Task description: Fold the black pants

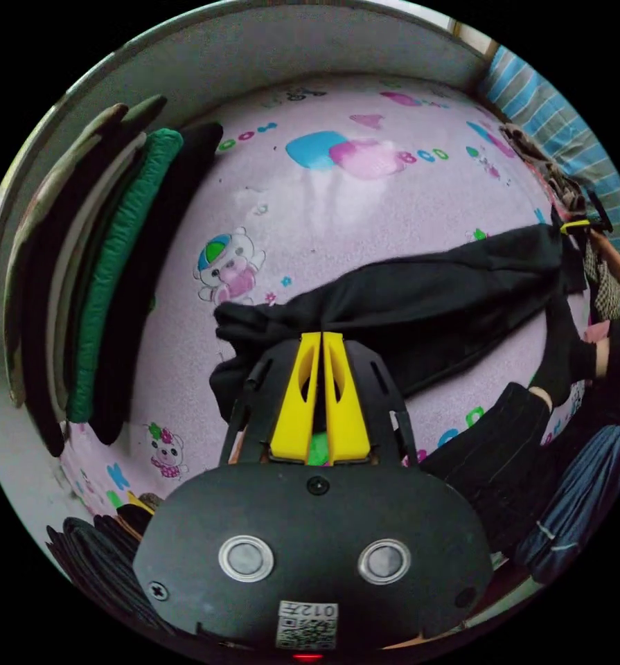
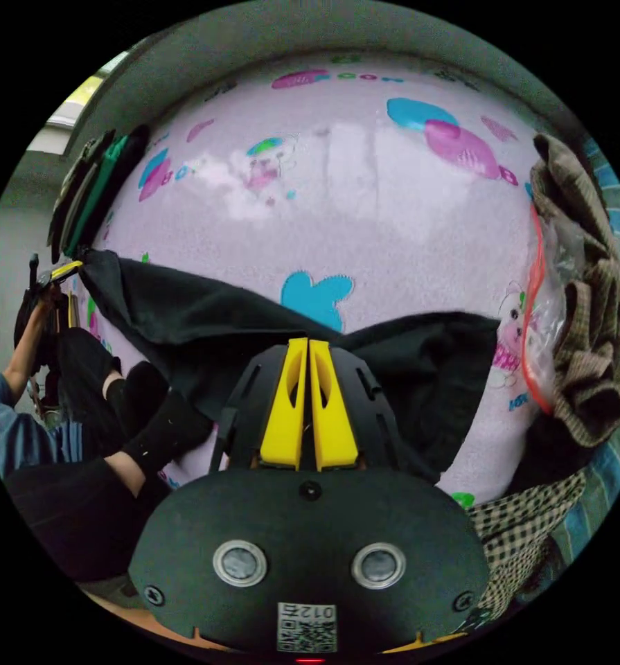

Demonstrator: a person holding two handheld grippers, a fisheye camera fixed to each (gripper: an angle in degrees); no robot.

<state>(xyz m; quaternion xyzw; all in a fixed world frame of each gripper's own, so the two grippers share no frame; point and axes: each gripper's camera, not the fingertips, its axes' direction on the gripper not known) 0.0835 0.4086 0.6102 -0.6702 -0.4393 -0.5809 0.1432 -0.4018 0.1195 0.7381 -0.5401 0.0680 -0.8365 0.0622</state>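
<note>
Pink glossy play mat [image 1: 337, 228] printed with cartoon bears and coloured letters, spread across the middle of both views. Long black fabric pants [image 1: 420, 305] stretched flat over that mat, running in the left gripper view from centre-left to the right edge, and in the right gripper view [image 2: 206, 325] from the left edge to right of centre. Stack of folded garments in black, cream and green [image 1: 102, 277] standing along the mat's edge at the left of the left gripper view; seen again, small, at upper left of the right gripper view [image 2: 91, 187]. Heap of brown checked cloth [image 2: 587, 312] with a clear plastic bag against it at the right edge of the right gripper view. Person's legs in dark trousers and black socks [image 2: 157, 429] at lower left of the right gripper view, resting on the mat.

Left yellow-and-black tongs [image 1: 321, 336] at lower centre of the left gripper view, jaws pressed together on the pants' upper edge. Right yellow-and-black tongs [image 2: 307, 343] at lower centre of the right gripper view, jaws likewise closed, pinching an edge of the pants. Right tongs again at the right edge of the left gripper view [image 1: 576, 225], at the far end of the pants; left tongs at the left edge of the right gripper view [image 2: 64, 271], at the pants' corner.
</note>
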